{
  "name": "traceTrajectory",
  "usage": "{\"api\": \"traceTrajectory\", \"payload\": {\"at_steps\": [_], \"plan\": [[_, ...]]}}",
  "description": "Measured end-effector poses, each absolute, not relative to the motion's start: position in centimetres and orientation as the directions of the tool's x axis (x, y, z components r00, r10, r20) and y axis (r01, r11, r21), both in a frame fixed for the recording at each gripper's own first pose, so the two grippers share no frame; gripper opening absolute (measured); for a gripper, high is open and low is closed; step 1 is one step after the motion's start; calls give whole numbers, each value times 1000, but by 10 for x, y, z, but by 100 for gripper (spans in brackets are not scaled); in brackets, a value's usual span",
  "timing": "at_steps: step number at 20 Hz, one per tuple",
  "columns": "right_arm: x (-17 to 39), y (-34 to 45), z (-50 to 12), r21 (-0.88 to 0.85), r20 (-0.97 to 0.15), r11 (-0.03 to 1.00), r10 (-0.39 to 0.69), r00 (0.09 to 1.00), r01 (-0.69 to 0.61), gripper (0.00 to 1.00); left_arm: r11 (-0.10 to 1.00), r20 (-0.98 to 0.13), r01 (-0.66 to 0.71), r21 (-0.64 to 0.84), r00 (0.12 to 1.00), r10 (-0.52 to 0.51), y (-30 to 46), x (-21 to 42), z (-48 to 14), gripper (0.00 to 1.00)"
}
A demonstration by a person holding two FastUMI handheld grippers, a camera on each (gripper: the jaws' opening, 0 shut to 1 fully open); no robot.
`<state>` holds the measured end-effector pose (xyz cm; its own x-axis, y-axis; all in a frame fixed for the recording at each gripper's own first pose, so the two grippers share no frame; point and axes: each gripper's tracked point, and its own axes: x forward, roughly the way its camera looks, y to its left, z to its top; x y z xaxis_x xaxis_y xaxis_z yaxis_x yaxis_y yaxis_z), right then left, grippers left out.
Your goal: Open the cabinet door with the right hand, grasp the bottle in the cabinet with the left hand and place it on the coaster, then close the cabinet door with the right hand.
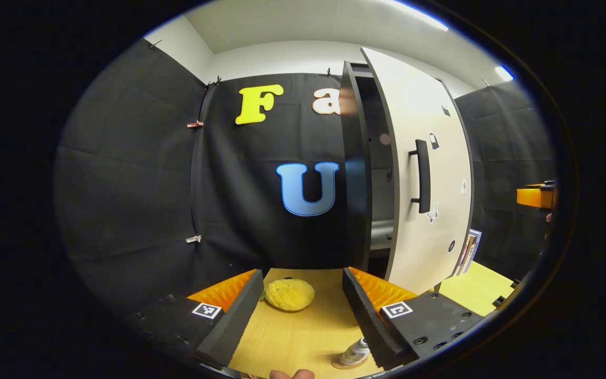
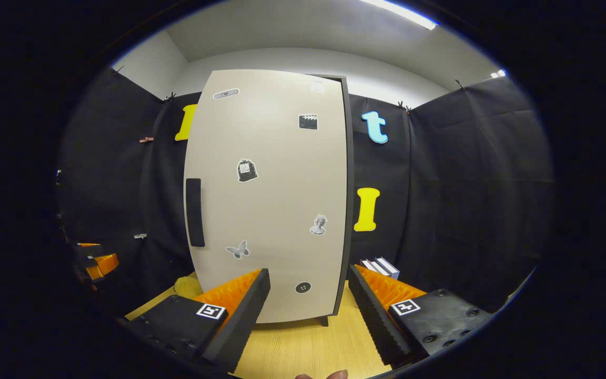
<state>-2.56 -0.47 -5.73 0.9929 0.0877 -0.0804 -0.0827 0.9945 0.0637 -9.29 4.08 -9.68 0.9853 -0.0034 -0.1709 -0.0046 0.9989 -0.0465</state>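
Observation:
The cabinet (image 1: 355,173) stands at the back of the table with its pale door (image 1: 429,158) ajar, so a dark inside and a shelf show. The door's black handle (image 1: 421,176) faces me. A small bottle (image 1: 358,348) stands on a round coaster (image 1: 342,364) low in the left gripper view, just inside my right finger. My left gripper (image 1: 303,276) is open, with nothing between its fingers. In the right gripper view the door (image 2: 271,200) faces me, its handle (image 2: 193,212) on the left. My right gripper (image 2: 308,273) is open just in front of the door's lower part.
A yellow lumpy soft toy (image 1: 288,293) lies on the wooden table (image 1: 292,337) ahead of the left gripper. Books (image 2: 382,267) lean beside the cabinet's right side. The right gripper (image 1: 537,196) shows far right, the left gripper (image 2: 98,263) far left.

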Motion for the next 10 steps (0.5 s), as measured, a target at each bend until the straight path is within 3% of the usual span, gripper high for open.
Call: {"api": "traceTrajectory", "payload": {"at_steps": [10], "plan": [[-25,-9,-65,50,-86,996,80,993,-76,98,999,-163,0,-51,987,-8,32,-91,-92,95]]}}
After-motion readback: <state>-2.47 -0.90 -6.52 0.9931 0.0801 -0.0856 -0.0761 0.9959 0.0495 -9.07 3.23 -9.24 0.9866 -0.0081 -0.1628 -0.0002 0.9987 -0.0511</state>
